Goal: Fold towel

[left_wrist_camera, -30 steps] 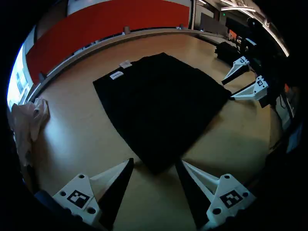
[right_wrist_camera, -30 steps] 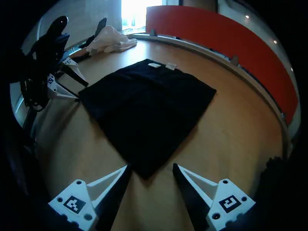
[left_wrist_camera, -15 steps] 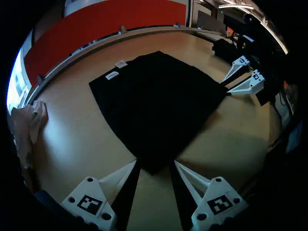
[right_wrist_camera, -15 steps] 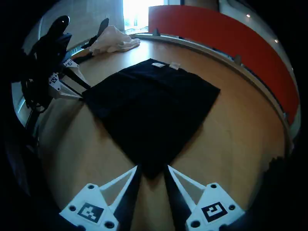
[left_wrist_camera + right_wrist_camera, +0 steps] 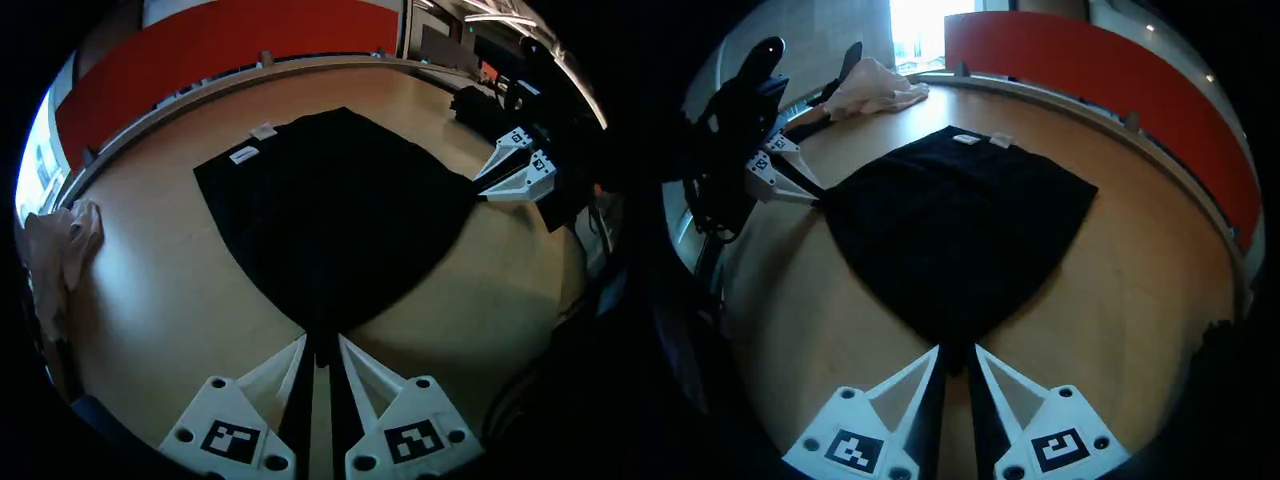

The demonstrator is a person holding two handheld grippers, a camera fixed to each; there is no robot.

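Mostly flat, black towel [image 5: 336,208] — two white tags [image 5: 243,154] near one edge.

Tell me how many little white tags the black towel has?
2. The first tag and the second tag lie side by side near the black towel's far corner; others may hide underneath.

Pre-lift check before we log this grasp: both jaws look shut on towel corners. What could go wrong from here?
1. Thin bite: the left gripper and right gripper each pinch just the tip of a corner of the black towel. A tip may slip out of the jaws on lifting.
2. The pale cloth heap lies on the table beyond the towel's far side. Overshooting the fold could drag into it, though that seems less likely.
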